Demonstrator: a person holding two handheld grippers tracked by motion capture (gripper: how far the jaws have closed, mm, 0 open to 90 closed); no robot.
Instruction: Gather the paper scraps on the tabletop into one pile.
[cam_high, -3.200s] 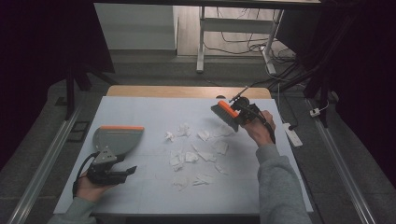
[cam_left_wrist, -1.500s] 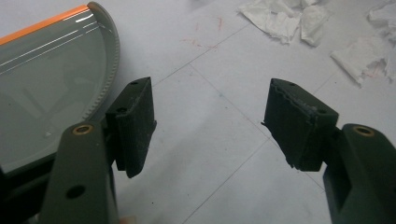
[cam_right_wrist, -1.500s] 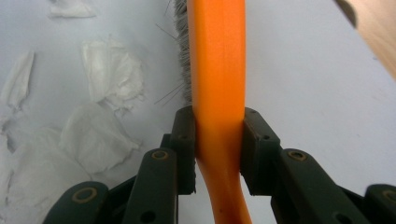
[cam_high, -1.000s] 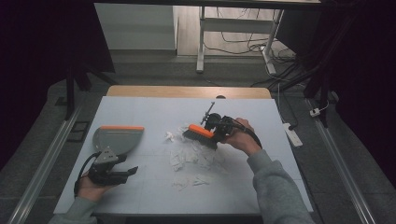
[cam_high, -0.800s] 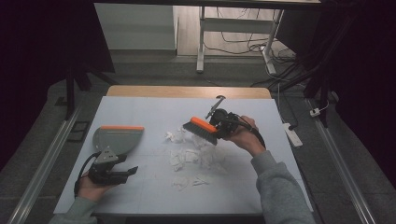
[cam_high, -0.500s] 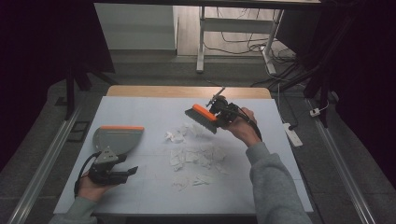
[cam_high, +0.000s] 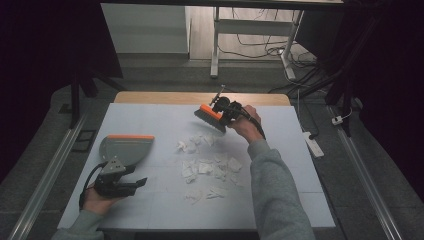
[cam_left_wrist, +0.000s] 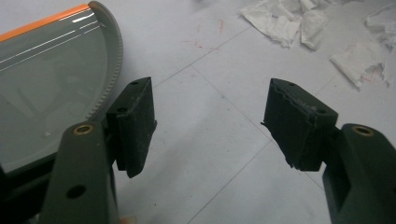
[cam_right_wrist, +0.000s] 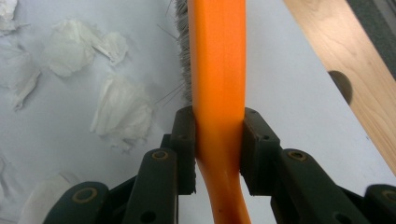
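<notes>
Right gripper (cam_right_wrist: 217, 140) clamped on the orange handle of the brush (cam_right_wrist: 218, 70), jaws pressed against both sides of the handle; bristles seen as a grey fringe along the handle's left edge in the right gripper view. Just beyond and left of the bristles, torn paper scraps (cam_right_wrist: 122, 112) lying loose on the white mat (cam_right_wrist: 289, 93); to the handle's right, the wooden table edge (cam_right_wrist: 341, 60). In the high view, brush (cam_high: 209, 116) lifted at the far side of the scrap pile (cam_high: 210, 167), carried there from a spot nearer the pile's left edge a second ago: read as a return stroke, setting up another sweep of the scraps toward the dustpan. Left gripper (cam_left_wrist: 210, 126) with jaws standing wide apart, nothing between the pads, unmoved over the same second; in the high view the left gripper (cam_high: 119, 181) resting just behind the dustpan (cam_high: 125, 150). Dustpan (cam_left_wrist: 51, 79) just left of the left jaw, its orange lip facing away, scraps well apart from it ahead and to the right. None of the scraps yet in the pan, so the sweeping judged barely begun. Brush head cut off at the top of the right gripper view; contact between bristles and mat not discernible; dustpan handle hidden beneath the left gripper; whether that gripper touches the handle cannot be told.
</notes>
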